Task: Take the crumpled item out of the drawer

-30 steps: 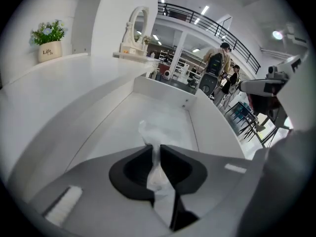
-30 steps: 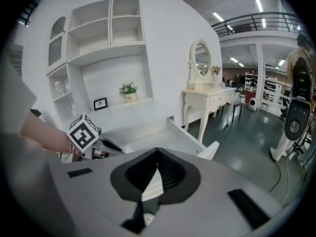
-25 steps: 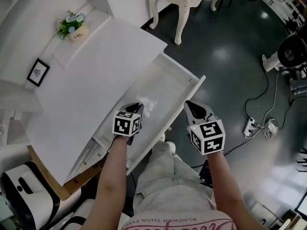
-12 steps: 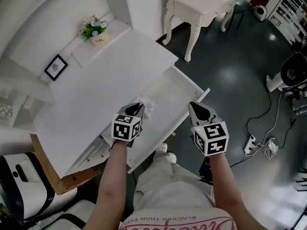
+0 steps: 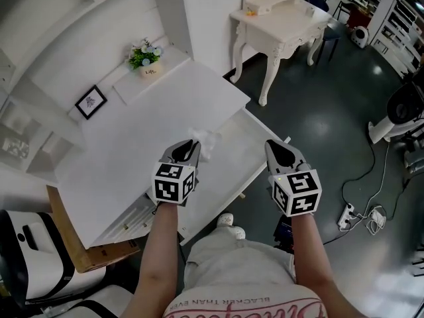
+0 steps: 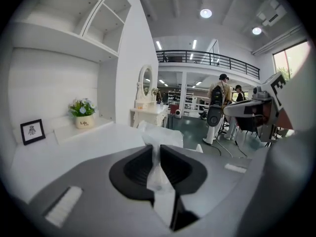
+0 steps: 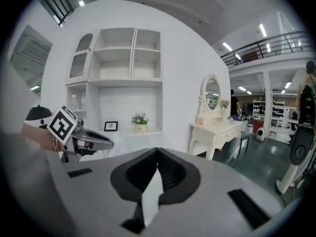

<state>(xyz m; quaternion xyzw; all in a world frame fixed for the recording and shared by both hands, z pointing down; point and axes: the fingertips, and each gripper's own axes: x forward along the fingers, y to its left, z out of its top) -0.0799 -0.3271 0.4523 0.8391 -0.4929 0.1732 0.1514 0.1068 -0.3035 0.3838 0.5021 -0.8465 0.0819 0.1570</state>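
The crumpled item [image 5: 207, 142], a wad of thin white-clear wrap, is pinched between the jaws of my left gripper [image 5: 193, 144]. It is held above the open white drawer [image 5: 233, 156], close to the desk top's edge. In the left gripper view the crumpled item [image 6: 159, 141] sticks up out of the left gripper [image 6: 159, 152], whose jaws are shut on it. My right gripper [image 5: 271, 145] hovers by the drawer's front right corner, shut and empty. In its own view the right gripper [image 7: 157, 153] has its jaws together.
The white desk top [image 5: 146, 131] carries a flower pot [image 5: 147, 55] and a small framed picture [image 5: 89, 102] at the back. A white dressing table [image 5: 278, 20] stands on the dark floor. A power strip with cables [image 5: 348, 214] lies at the right.
The head view has tilted up toward the back wall and shelves. My left gripper keeps the crumpled item and has lifted it slightly; the right gripper stays beside it.
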